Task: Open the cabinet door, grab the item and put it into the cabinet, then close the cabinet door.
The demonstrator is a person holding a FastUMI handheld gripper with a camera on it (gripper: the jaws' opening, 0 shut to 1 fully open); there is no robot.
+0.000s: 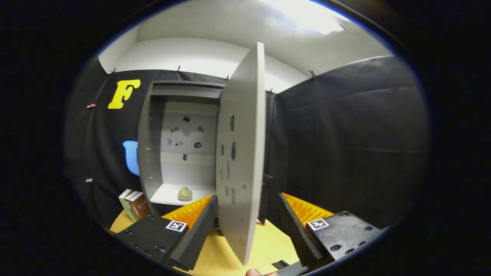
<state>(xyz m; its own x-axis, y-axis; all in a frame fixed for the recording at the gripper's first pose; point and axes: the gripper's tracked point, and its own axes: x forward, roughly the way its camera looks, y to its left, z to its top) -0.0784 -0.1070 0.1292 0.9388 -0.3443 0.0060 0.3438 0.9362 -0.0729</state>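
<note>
Partly, door (241, 153) hides cabinet (147, 153).

Black cloth walls (345, 134) hang around my booth, clipped along the top. White wall (184, 53) above, ceiling light (307, 15) glaring upper right. Yellow surface (218, 257) at the bottom, books (134, 205) standing lower left.

Claw (247, 222): ridged inner pads, square b/w markers, screwed plates.
</note>
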